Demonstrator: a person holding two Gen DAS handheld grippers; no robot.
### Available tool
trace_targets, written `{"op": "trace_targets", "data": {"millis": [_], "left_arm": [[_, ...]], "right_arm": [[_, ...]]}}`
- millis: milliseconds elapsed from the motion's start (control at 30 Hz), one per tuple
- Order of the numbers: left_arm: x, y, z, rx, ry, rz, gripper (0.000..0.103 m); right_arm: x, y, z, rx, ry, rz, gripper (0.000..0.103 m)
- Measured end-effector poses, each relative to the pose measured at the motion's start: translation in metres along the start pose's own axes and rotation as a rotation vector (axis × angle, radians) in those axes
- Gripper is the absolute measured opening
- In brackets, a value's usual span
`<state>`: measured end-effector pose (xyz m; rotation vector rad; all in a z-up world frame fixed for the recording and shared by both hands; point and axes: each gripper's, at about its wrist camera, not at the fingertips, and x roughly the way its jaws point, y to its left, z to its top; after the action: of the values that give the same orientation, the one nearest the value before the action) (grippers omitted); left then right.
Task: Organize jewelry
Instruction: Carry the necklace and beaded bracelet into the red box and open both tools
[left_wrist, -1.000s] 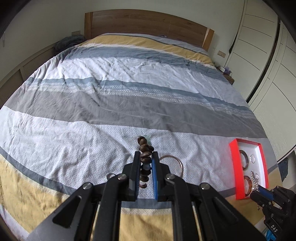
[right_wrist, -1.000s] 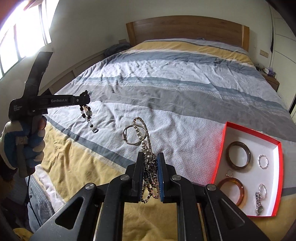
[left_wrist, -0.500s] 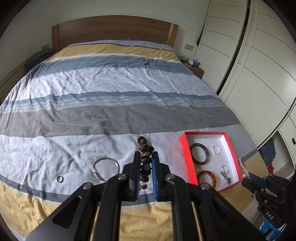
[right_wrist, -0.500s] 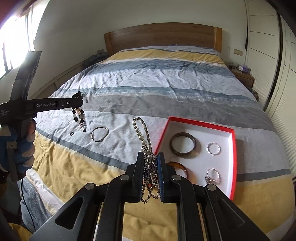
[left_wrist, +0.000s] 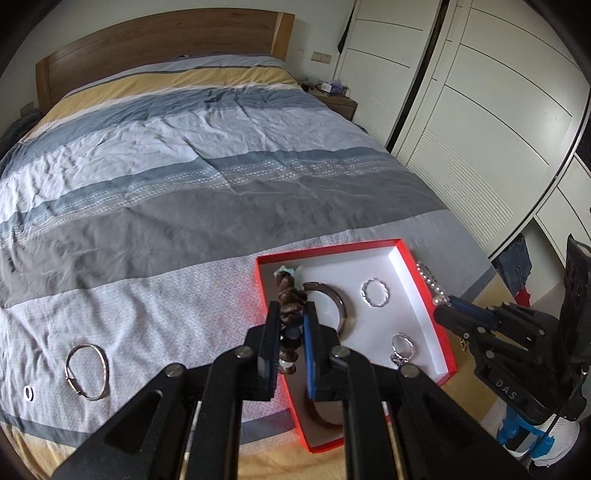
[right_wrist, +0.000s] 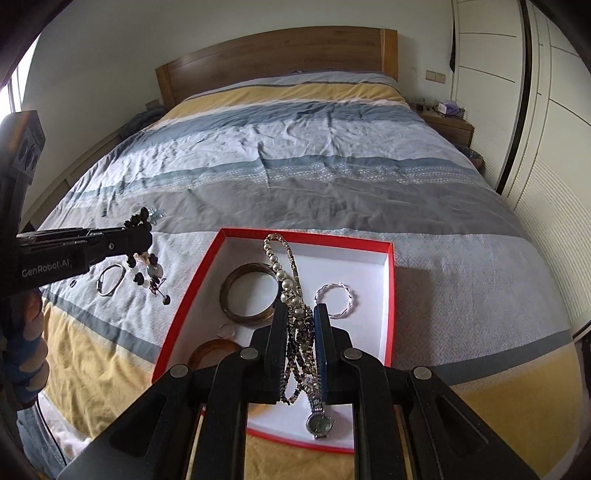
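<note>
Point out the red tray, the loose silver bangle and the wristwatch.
red tray (right_wrist: 388, 306): right wrist view, right wall.
silver bangle (left_wrist: 104, 369): left wrist view, right side of hoop.
wristwatch (right_wrist: 318, 424): right wrist view, dial.

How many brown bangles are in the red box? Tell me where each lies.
2. A dark brown bangle lies toward the red box's far left; an amber bangle lies nearer, partly behind the right gripper. Others may be hidden.

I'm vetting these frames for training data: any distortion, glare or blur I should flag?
Left wrist view: fisheye bends the wardrobe doors; dark vignette in the corners; red box sharp. Right wrist view: window at the left edge blown out; headboard curved; necklace crisp.
</note>
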<state>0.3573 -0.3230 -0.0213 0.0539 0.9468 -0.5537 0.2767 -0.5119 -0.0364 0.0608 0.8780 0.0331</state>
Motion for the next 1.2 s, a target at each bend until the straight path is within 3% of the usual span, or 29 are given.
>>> {"op": "trace_targets", "data": {"millis": [267,633,1033,1200], "left_arm": [[0.057,-0.01,-0.015,0.008,0.077,-0.028,0.01],[0.089,-0.01,-0.036,0.003,0.139,-0.044,0.01],[0.091,-0.006,-0.04,-0.017,0.148,-0.064,0.012],[0.084,-0.006,-0.042,-0.02,0.161,-0.071,0.013]], "right_arm": [[0.052,-0.013,-0.005,0.011,0.076,-0.011,0.013],[0.084,-0.022,-0.022,0.042,0.151,-0.04,0.014],[0.087,-0.014,-0.025,0.037,0.156,-0.052,0.019],[0.078,-0.014,-0.026,0.041,0.152,-0.055,0.03]]}}
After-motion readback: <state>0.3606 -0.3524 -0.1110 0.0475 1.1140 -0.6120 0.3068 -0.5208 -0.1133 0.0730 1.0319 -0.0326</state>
